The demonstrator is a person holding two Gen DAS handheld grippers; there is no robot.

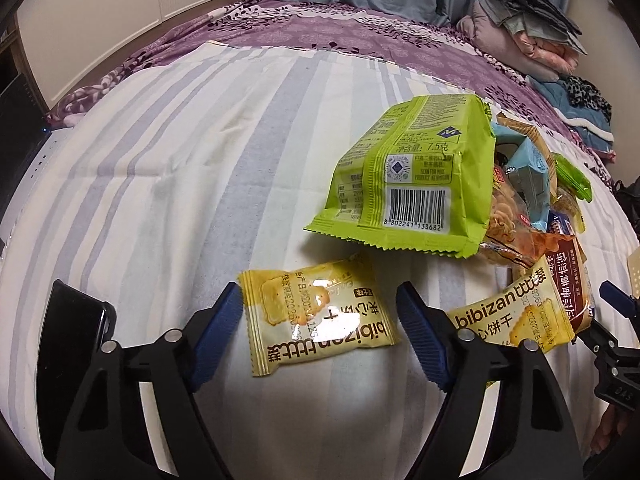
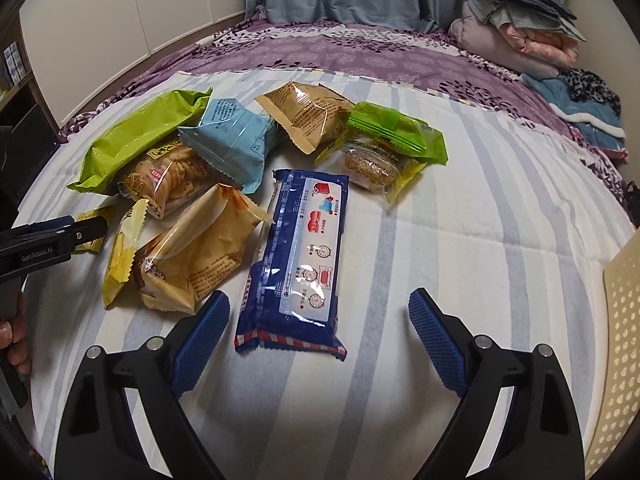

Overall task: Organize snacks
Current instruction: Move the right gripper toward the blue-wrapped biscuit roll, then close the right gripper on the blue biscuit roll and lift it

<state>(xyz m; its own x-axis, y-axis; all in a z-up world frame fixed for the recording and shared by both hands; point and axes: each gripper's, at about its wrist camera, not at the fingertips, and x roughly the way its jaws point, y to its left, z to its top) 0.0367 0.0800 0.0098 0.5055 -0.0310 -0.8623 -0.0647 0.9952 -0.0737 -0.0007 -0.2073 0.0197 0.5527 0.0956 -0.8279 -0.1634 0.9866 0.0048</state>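
Note:
A yellow bibizan biscuit packet (image 1: pixel 320 320) lies flat on the striped sheet between the fingers of my left gripper (image 1: pixel 319 291). The jaws stand apart on either side of it, the left pad at its edge. A big green bag (image 1: pixel 412 176) and a second yellow packet (image 1: pixel 516 320) lie just beyond. My right gripper (image 2: pixel 320 298) is open over the near end of a long dark blue packet (image 2: pixel 300 264), its pads clear of it. Behind lie a tan packet (image 2: pixel 200 256), a light blue packet (image 2: pixel 232 140) and a green-topped biscuit packet (image 2: pixel 384 148).
The snacks rest on a striped sheet (image 2: pixel 480 220) spread over a purple floral bedspread (image 2: pixel 360 52). Folded clothes (image 2: pixel 520 32) are stacked at the back right. A cream perforated basket (image 2: pixel 624 320) stands at the right edge. A hand (image 2: pixel 12 340) shows at the far left.

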